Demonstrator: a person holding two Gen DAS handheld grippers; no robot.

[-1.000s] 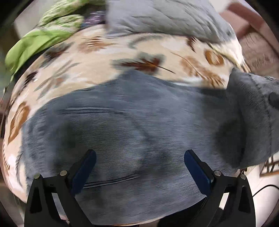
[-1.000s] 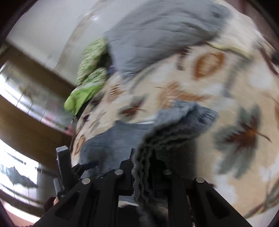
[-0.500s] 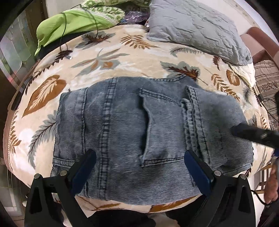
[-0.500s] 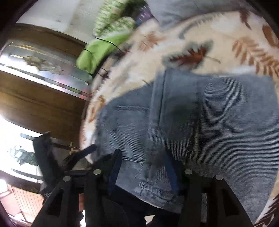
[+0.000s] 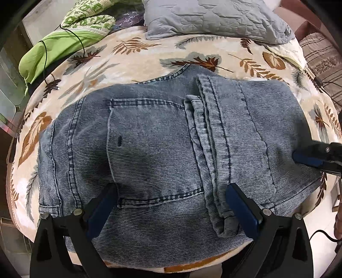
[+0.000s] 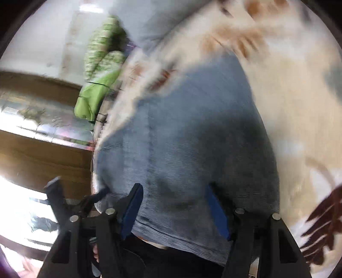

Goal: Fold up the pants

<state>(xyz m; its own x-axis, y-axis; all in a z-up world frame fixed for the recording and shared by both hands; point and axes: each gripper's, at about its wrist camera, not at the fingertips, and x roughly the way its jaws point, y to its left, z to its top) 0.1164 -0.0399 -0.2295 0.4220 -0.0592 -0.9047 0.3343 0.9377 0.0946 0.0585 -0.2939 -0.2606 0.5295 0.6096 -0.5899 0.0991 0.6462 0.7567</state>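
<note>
Folded pants (image 5: 171,149) on leaf-print blanket (image 5: 139,62): we are holding left gripper (image 5: 171,203) wide above them, right gripper (image 6: 173,209) opening, gripping nothing.

So the folded pants (image 5: 162,154) are lying dead centre on the blanket (image 5: 139,57), with the pillow (image 5: 213,17) behind them at 12 o'clock, a bunched-up cloth (image 5: 55,45) with a cable (image 5: 44,62) over it at 10, and a striped cushion (image 5: 320,55) off at 2.
</note>
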